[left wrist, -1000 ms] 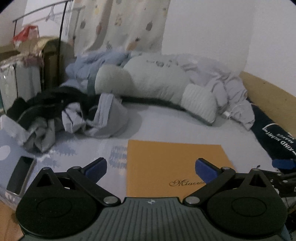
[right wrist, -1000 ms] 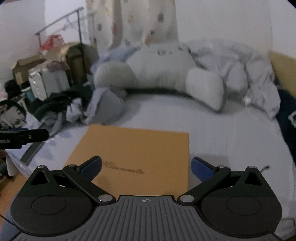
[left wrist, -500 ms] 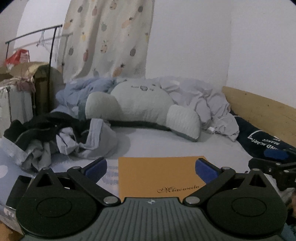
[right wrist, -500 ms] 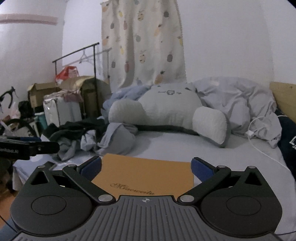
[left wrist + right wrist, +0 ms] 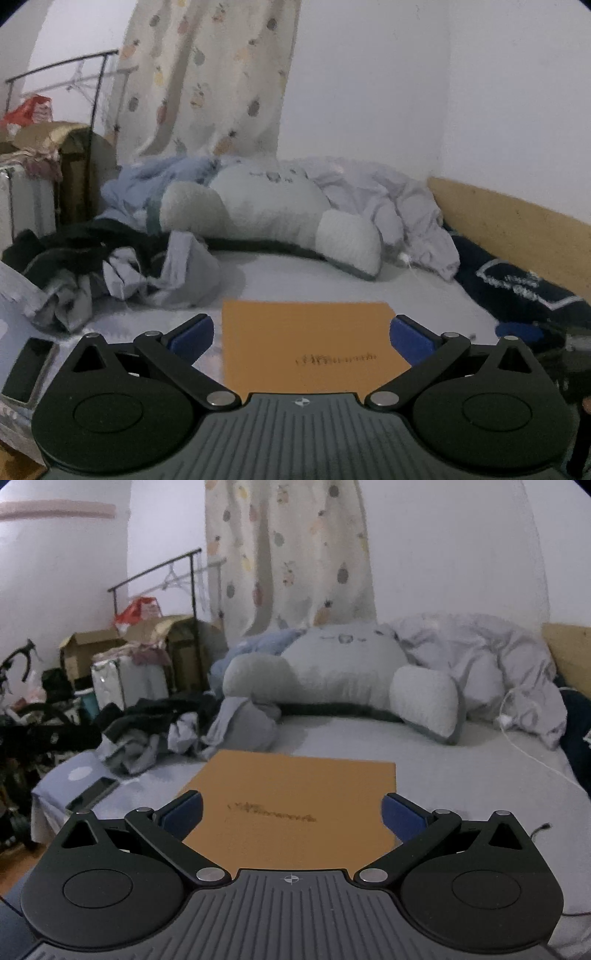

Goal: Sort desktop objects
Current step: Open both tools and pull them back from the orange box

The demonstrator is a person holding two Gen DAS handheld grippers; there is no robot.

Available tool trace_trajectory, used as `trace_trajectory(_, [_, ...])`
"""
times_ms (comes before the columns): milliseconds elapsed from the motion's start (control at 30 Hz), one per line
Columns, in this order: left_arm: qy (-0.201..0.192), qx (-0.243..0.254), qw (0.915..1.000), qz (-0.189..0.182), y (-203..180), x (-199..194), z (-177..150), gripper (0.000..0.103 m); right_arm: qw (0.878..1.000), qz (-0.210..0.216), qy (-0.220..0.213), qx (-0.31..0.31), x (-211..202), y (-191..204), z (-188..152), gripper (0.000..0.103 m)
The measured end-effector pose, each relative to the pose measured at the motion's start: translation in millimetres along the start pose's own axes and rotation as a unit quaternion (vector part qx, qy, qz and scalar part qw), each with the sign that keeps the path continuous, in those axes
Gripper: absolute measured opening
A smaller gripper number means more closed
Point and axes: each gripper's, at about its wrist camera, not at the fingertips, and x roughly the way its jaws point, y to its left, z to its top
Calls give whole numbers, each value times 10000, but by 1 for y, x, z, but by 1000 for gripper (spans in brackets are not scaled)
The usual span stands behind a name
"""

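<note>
A flat orange-brown mat (image 5: pixel 306 343) with dark script lettering lies on the grey bed sheet; it also shows in the right wrist view (image 5: pixel 295 805). My left gripper (image 5: pixel 301 334) is open and empty, its blue pads spread over the mat's near part. My right gripper (image 5: pixel 291 812) is open and empty, also held above the mat's near edge. A dark phone (image 5: pixel 27 363) lies at the bed's left edge; it shows in the right wrist view (image 5: pixel 94 792) too. The tip of the other gripper (image 5: pixel 521 330) shows at the right of the left wrist view.
A large grey plush pillow (image 5: pixel 343 679) and a rumpled duvet (image 5: pixel 491 664) lie at the back of the bed. Crumpled clothes (image 5: pixel 118 266) are heaped at the left. A white charger cable (image 5: pixel 532 753) runs at the right. Boxes and a clothes rail (image 5: pixel 155 572) stand beyond the bed.
Both grippers tilted up from looking down at the mat, then dipped slightly; more wall and curtain show. Both stay open and empty. The left gripper left the right wrist view.
</note>
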Motion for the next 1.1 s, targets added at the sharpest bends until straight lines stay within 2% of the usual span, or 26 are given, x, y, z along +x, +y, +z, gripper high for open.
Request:
trace_trajectory(100, [146, 132, 9998, 51, -1, 5, -6, 103, 10000, -11, -38, -60, -2, 3, -2, 103])
trace_trajectory(200, [227, 48, 9997, -18, 2, 7, -9, 103, 9999, 69, -12, -116, -1, 8, -5, 103])
trace_trajectory(400, [-40, 114, 9999, 74, 3, 0, -11, 103, 9998, 143, -2, -148, -2, 14, -6, 103])
trace_trajectory(633, [7, 167, 9997, 174, 3, 1, -11, 103, 9999, 144, 33, -54, -2, 15, -7, 103])
trace_trajectory(1100, [154, 323, 9994, 43, 0, 6, -13, 103, 9998, 164, 113, -7, 1, 14, -8, 103])
